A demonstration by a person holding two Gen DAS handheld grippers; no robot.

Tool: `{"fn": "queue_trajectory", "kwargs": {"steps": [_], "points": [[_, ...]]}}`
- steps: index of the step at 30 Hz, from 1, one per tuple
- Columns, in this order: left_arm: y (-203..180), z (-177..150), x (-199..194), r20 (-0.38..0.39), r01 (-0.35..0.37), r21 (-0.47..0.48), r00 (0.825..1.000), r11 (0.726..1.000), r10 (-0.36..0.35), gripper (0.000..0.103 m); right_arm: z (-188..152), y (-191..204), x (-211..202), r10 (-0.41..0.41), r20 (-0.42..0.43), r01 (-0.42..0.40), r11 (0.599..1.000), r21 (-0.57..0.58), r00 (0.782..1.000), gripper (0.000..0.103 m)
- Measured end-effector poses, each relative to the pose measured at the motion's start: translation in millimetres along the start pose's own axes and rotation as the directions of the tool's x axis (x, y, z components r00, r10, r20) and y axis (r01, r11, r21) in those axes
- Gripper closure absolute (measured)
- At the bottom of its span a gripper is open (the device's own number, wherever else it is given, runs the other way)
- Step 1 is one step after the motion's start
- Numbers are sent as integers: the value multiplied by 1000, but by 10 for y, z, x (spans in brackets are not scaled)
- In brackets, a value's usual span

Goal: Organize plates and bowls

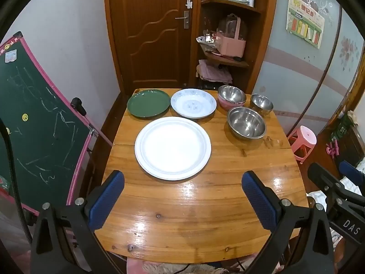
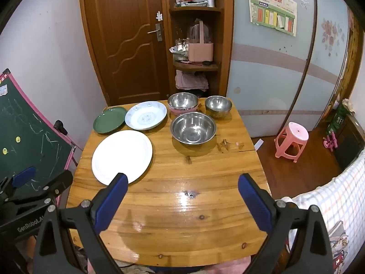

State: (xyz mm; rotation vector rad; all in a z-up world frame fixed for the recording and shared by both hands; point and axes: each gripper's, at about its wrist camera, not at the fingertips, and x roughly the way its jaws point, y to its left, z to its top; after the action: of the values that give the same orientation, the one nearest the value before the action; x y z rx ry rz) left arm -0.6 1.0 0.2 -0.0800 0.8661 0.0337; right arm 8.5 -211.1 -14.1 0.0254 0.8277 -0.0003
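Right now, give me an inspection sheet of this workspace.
Surface: wooden table, glossy, small chips near the bowls.
Job's things: white plate, green plate, patterned plate; large steel bowl, small steel bowl, pink-sided bowl. None stacked.
Clutter: nothing seen.
Grippers: left gripper and right gripper open, fingers empty.
Cables: black cable at the left.
Surroundings: chalkboard, door, shelves, pink stool.

I note a glossy varnished wooden table; large glazed white plate, smooth; three shiny steel bowls, the nearest mirror-bright; matt green chalkboard; pink plastic stool.
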Motion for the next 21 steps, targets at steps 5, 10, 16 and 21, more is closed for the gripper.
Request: {"fn": "queue_trajectory", "kwargs": {"steps": [5, 10, 16, 21], "points": [[0, -1, -1, -7, -10, 9, 1000, 1000, 10, 1, -5, -8, 17, 5, -5, -4, 1000, 2, 1000, 5], [0, 4, -1, -12, -5, 8, 1000, 1000, 5, 1, -9, -12, 33, 3, -10, -3, 1000, 1, 1000, 5], [-6, -71, 64, -22, 5, 10, 1000, 1000, -5, 1, -26, -35, 70, 5, -17, -5, 1000, 4, 1000, 5], [-51, -42, 97, -27, 4, 13, 1000, 1000, -4, 1, -13, -10, 69, 7, -19, -6, 1000, 5, 1000, 5]]}}
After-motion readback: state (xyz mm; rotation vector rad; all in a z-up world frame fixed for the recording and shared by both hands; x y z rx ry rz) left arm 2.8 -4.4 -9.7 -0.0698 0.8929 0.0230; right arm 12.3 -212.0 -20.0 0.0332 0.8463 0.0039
